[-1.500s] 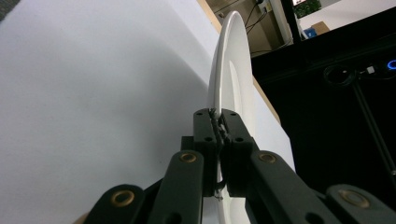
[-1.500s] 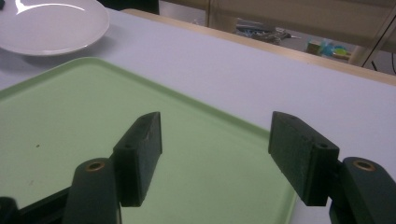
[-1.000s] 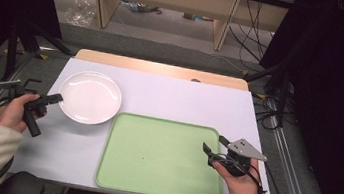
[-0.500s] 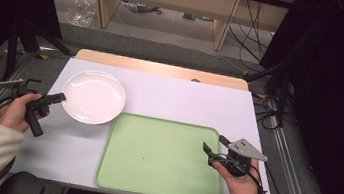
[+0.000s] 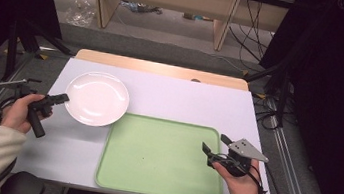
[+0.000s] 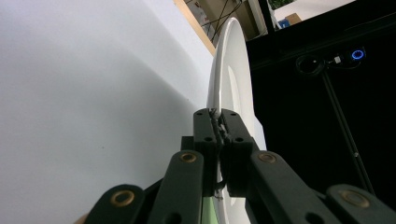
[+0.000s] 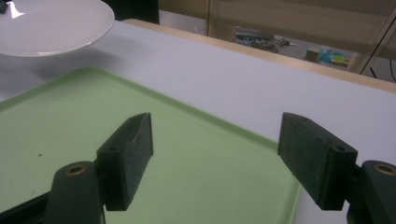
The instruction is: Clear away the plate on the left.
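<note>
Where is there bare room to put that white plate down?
The green tray lies wholly bare between the plate and the right gripper. The white table beyond the tray is free too. Nothing crowds it.

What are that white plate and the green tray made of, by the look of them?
The white plate looks like glazed ceramic, possibly melamine: its smooth surface shows soft glossy highlights and a thin rim. The green tray looks like matte plastic: even pale colour, rounded moulded corners, a raised lip, no shine.
</note>
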